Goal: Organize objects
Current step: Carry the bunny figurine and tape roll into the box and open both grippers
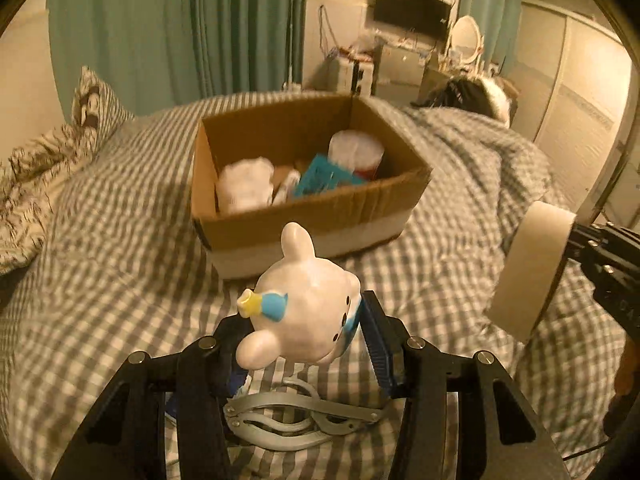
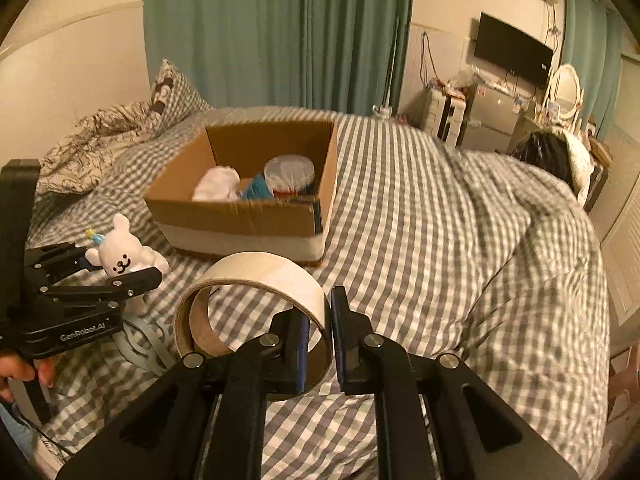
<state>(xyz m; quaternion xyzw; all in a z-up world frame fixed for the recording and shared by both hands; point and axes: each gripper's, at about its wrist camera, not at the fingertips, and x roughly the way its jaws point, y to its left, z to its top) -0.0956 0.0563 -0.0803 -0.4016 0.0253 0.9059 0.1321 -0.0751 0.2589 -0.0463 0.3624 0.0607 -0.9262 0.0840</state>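
My left gripper (image 1: 302, 340) is shut on a white bear figurine (image 1: 308, 320) with a blue and yellow party hat, held above the checked bed; it also shows in the right wrist view (image 2: 120, 258). My right gripper (image 2: 320, 338) is shut on the rim of a wide roll of beige tape (image 2: 256, 300), also seen at the right of the left wrist view (image 1: 528, 272). An open cardboard box (image 1: 308, 224) sits on the bed ahead, holding a white cloth (image 1: 246, 184), a blue packet (image 1: 324, 178) and a round tub (image 1: 356, 150). The box also shows in the right wrist view (image 2: 240, 216).
Grey metal tongs (image 1: 296, 420) lie on the bed under my left gripper. A grey checked duvet (image 2: 440, 240) covers the bed, bunched at the right. Pillows (image 2: 120, 128) lie at the back left. Green curtains, a wall TV and cluttered furniture stand behind.
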